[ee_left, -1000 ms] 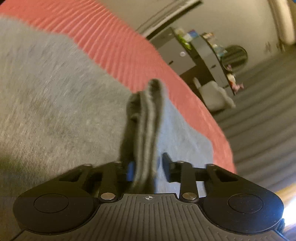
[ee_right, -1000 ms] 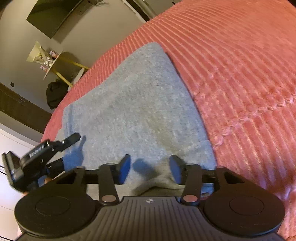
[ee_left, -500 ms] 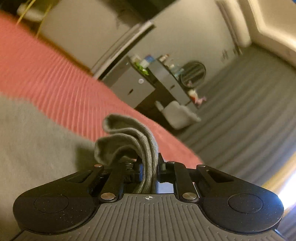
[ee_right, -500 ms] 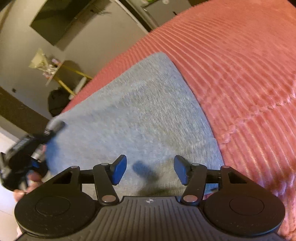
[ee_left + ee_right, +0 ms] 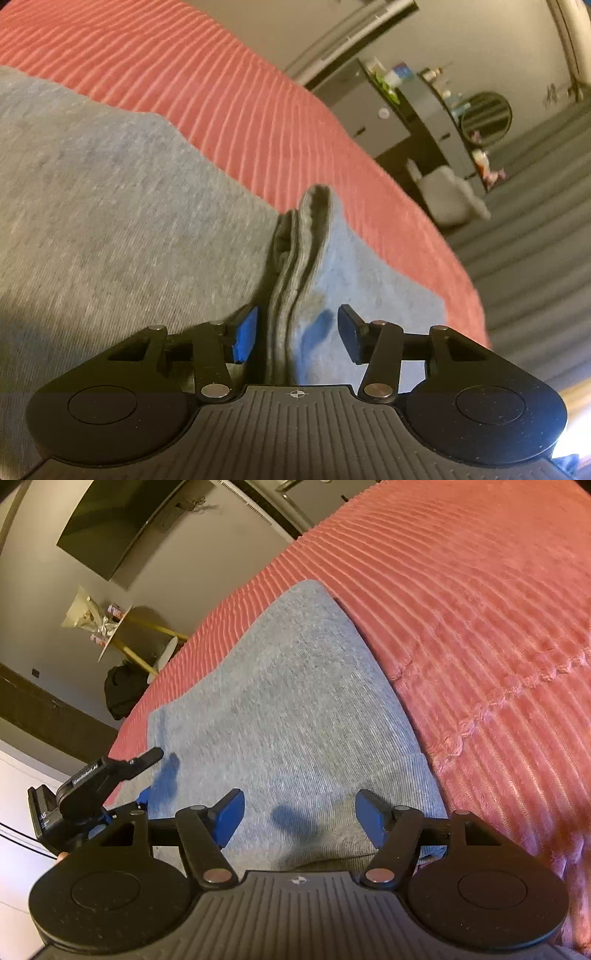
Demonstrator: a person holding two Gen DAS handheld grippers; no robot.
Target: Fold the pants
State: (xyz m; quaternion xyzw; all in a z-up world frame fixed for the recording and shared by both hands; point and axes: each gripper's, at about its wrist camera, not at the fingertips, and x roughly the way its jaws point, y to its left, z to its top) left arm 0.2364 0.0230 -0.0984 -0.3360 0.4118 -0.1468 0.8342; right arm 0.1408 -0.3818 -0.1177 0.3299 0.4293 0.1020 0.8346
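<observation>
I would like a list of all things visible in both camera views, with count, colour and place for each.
pants: one, grey, spread flat on the bedspread; a bunched edge stands between the left fingers
bedspread: one, red, ribbed, under the pants
television: one, black, on the wall
round table: one, white with yellow legs, by the wall
bag: one, black, on the floor
cabinet: one, grey, beyond the bed
round mirror: one, dark-framed, by the cabinet
left hand-held gripper: black, blue pads, open
right hand-held gripper: black, blue pads, open over the pants
</observation>
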